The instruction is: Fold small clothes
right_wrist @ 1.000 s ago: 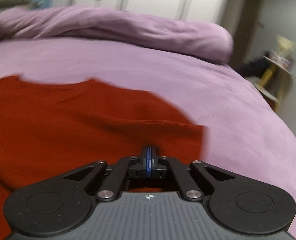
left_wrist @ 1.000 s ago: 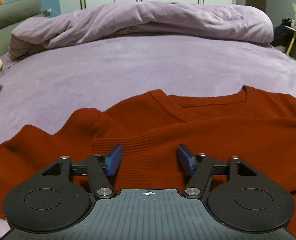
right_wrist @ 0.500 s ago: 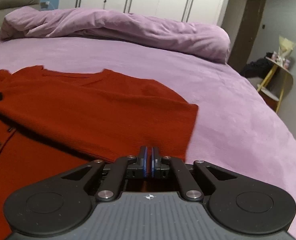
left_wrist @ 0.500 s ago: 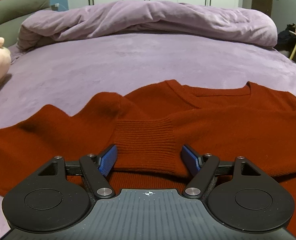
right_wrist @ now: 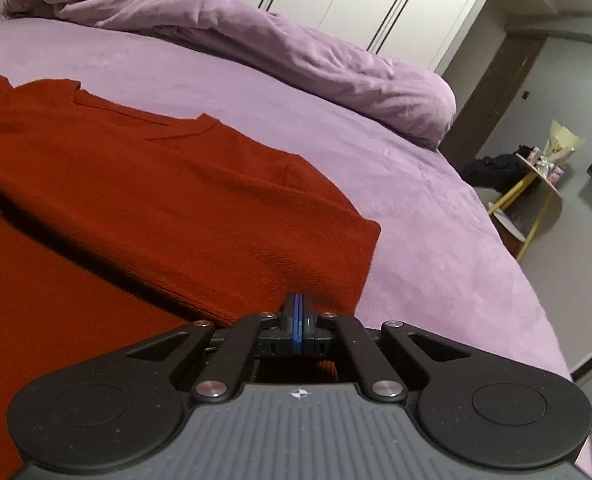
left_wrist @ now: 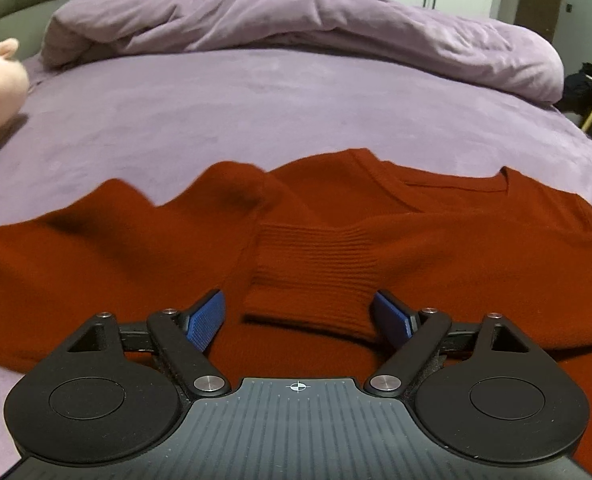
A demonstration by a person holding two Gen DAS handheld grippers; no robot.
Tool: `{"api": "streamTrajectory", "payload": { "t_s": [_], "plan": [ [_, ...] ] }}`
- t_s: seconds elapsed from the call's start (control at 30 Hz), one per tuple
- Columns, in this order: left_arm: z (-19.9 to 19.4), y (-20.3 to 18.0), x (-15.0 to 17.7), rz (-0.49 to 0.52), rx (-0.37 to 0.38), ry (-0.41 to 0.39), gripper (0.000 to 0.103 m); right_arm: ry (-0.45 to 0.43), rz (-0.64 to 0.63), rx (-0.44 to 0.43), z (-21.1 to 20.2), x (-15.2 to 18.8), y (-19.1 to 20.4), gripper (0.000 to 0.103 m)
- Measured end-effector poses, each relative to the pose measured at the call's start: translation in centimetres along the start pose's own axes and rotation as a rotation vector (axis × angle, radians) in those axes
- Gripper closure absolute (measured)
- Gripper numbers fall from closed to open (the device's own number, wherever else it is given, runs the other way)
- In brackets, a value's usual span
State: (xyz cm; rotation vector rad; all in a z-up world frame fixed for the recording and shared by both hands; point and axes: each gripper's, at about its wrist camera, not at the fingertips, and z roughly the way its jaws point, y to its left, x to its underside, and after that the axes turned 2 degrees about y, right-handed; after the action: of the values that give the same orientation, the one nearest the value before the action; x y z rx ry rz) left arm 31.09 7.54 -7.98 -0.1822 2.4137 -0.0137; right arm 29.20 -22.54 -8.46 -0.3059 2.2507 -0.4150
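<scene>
Red sweater spread on the purple bed — one claw wide, one pinched.

Your left gripper [left_wrist: 297,312] has just been opening; its blue pads [left_wrist: 206,318] stand apart, flanking the ribbed cuff [left_wrist: 311,276] of the red sweater [left_wrist: 455,248] without pressing it. Your right gripper [right_wrist: 299,316] is closed at the folded sleeve's edge — it seems to pinch the knit, though the pads hide the contact. The sweater lies flat on the bed [right_wrist: 415,216], the rumpled duvet [left_wrist: 296,20] beyond.

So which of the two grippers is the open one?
The left gripper: its blue pads stand wide apart either side of the red sweater's ribbed cuff. The right gripper has its pads pressed together.
</scene>
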Motion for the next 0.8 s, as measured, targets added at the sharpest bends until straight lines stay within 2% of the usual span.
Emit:
{"api": "streamTrajectory", "payload": {
  "t_s": [0.03, 0.1, 0.17, 0.23, 0.4, 0.47, 0.5, 0.53, 0.6, 0.7, 0.73, 0.8],
  "plan": [
    [-0.5, 0.6, 0.0, -0.012, -0.009, 0.002, 0.018, 0.001, 0.031, -0.015, -0.9, -0.2, -0.1, 0.103],
    [-1.8, 2.7, 0.3, -0.055, -0.018, 0.013, 0.020, -0.047, 0.155, -0.099, -4.1, -0.1, -0.7, 0.096],
    [-3.3, 5.8, 1.1, -0.127, 0.013, 0.025, 0.020, -0.072, 0.249, -0.180, -6.8, 0.6, -0.7, 0.077],
    [-5.2, 9.6, 2.4, -0.219, 0.055, 0.000, 0.017, -0.071, 0.320, -0.256, -8.8, 1.7, -0.3, 0.074],
    [-8.0, 21.6, 5.8, -0.521, -0.077, -0.043, 0.017, 0.000, 0.390, -0.350, -10.3, 3.5, 1.2, 0.074],
    [-8.3, 26.2, 7.0, -0.656, -0.127, -0.060, 0.024, 0.021, 0.384, -0.358, -10.2, 3.6, 1.7, 0.074],
    [-8.6, 28.5, 7.6, -0.731, -0.117, -0.092, 0.028, 0.028, 0.381, -0.358, -10.1, 3.5, 1.9, 0.074],
    [-8.7, 30.3, 8.1, -0.800, -0.095, -0.125, 0.033, 0.029, 0.382, -0.358, -10.1, 3.3, 1.9, 0.074],
    [-8.4, 33.3, 8.6, -0.928, -0.028, -0.174, 0.037, 0.028, 0.383, -0.361, -10.1, 3.0, 2.3, 0.074],
    [-7.1, 37.1, 9.0, -1.113, 0.035, -0.227, 0.051, 0.028, 0.363, -0.358, -10.4, 2.5, 2.9, 0.074],
    [-6.7, 37.9, 9.1, -1.156, 0.040, -0.237, 0.060, 0.029, 0.356, -0.355, -10.4, 2.4, 3.1, 0.074],
    [-6.0, 39.1, 9.1, -1.212, 0.057, -0.254, 0.070, 0.033, 0.349, -0.349, -10.4, 2.3, 3.3, 0.074]
  ]
}}
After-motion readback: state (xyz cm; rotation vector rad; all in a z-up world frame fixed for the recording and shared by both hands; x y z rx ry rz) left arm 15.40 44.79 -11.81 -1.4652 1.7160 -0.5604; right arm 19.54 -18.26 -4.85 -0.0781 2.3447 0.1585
